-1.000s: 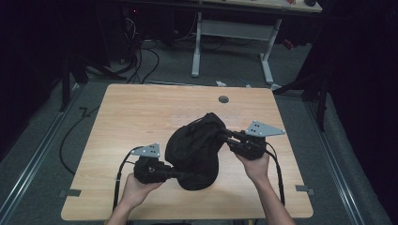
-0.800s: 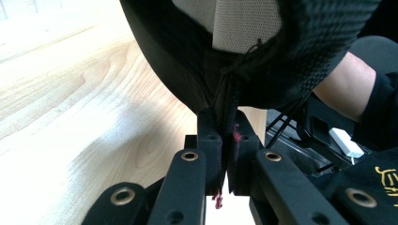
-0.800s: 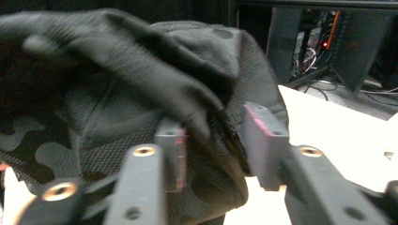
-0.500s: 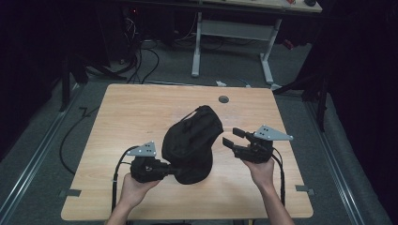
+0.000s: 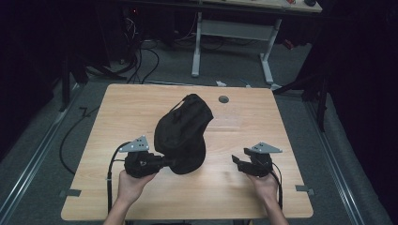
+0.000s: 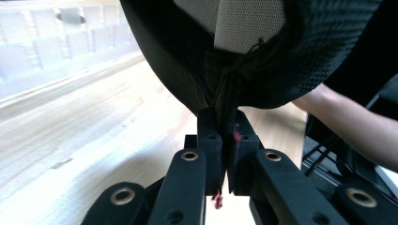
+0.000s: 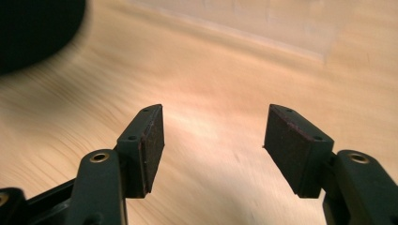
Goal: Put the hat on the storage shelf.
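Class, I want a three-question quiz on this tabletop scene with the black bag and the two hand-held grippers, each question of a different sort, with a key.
1. True or false: the right gripper is clamped on the black bag.
2. Multiple choice: the left gripper grips the bag by A) its fabric edge, B) a metal ring, C) nothing.
3. Fill in: the small round hole in the wooden table lies on the bag's ____ side, seen from the person.

Key: 1 false, it is open above bare wood; 2 A; 3 far.
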`<action>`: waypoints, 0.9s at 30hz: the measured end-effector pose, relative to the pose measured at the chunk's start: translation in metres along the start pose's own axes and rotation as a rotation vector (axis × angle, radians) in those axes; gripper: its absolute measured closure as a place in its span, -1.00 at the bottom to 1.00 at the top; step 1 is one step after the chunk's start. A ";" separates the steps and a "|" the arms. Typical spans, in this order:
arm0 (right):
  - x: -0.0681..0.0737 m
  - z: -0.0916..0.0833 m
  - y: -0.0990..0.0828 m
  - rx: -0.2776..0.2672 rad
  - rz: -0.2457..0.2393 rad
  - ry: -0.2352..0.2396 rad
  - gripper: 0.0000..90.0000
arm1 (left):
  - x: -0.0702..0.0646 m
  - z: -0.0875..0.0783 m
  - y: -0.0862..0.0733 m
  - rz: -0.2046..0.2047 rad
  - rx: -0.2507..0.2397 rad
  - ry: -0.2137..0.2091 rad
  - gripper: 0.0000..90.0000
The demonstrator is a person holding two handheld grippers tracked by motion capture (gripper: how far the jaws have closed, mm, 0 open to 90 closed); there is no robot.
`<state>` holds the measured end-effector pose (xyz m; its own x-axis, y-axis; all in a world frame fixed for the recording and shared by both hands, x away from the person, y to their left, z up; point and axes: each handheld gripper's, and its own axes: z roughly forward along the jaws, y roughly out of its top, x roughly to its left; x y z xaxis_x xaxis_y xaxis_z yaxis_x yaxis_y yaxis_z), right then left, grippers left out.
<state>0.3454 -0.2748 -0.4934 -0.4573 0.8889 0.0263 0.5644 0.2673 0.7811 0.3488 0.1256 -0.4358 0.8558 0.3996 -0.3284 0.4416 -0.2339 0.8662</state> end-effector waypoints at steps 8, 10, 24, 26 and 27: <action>-0.005 0.008 -0.024 0.051 0.041 -0.063 -0.17 | 0.007 0.000 0.008 -0.006 -0.007 0.052 0.91; -0.005 0.009 -0.025 0.050 0.039 -0.072 -0.17 | 0.008 0.000 0.009 -0.006 -0.008 0.058 0.91; -0.007 0.018 -0.034 0.086 0.039 -0.113 -0.24 | 0.018 0.002 0.031 0.007 -0.019 0.142 0.91; -0.007 0.018 -0.034 0.086 0.038 -0.114 -0.24 | 0.021 0.001 0.034 0.012 -0.019 0.159 0.91; -0.007 0.018 -0.034 0.086 0.037 -0.114 -0.24 | 0.022 0.001 0.036 0.012 -0.021 0.166 0.91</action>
<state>0.3416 -0.2832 -0.5308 -0.3566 0.9340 -0.0207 0.6387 0.2599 0.7242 0.3836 0.1252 -0.4125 0.8042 0.5379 -0.2528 0.4243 -0.2217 0.8780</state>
